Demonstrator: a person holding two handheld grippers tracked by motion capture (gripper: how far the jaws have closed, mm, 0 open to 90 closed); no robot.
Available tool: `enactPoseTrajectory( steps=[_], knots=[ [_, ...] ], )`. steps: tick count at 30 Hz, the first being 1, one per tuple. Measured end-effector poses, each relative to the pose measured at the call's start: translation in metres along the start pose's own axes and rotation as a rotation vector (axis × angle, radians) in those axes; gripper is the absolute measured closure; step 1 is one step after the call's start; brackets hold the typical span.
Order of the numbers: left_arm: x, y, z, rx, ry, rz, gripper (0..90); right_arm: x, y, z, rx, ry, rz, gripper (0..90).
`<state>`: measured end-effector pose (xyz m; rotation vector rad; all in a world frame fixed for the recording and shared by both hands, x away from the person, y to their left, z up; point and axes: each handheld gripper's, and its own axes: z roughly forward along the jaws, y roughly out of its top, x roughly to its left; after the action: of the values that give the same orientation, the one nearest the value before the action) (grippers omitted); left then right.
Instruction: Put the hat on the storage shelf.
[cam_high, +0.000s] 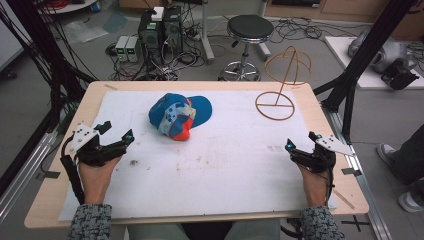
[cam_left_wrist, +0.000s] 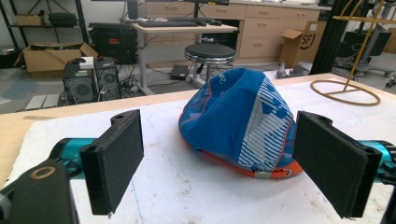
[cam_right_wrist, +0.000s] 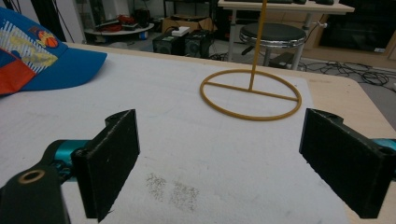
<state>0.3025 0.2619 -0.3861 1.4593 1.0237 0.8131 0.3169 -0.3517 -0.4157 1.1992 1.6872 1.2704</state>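
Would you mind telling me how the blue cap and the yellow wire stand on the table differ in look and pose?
The cap is soft printed fabric in blue, white and orange, slumped low on the white mat; the wire stand is a bare yellow frame, open all through. The cap lies left of centre, while the stand rises upright from a flat ring base at the far right corner. Both rest on the mat, untouched by either gripper.

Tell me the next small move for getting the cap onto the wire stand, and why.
Probably ease the left tongs forward toward the cap. Both tongs stand open and empty near the table's near edge, and the left ones already face the cap, which lies crumpled on the white mat, apart from them. The stand waits bare at the far right, nearer the right tongs.
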Motion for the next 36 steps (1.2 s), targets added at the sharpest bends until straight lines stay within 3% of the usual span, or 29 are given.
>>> enactPoseTrajectory(
  steps=[17, 23, 33, 36],
  knots=[
    [0.0, -0.001, 0.001, 0.009, -0.001, -0.004, 17.2, 0.001, -0.001, 0.002, 0.013, 0.009, -0.009, 11.3],
    [-0.004, 0.001, 0.005, 0.016, -0.012, 0.01, 17.1, 0.003, -0.001, 0.004, 0.017, 0.009, -0.027, 11.3],
    [-0.003, 0.009, 0.013, 0.012, -0.015, 0.025, 17.1, 0.002, -0.001, 0.004, 0.019, 0.009, -0.012, 11.3],
    [-0.002, 0.016, 0.023, 0.022, -0.013, 0.054, 17.1, 0.004, -0.001, 0.006, 0.022, 0.016, -0.015, 11.3]
  ],
)
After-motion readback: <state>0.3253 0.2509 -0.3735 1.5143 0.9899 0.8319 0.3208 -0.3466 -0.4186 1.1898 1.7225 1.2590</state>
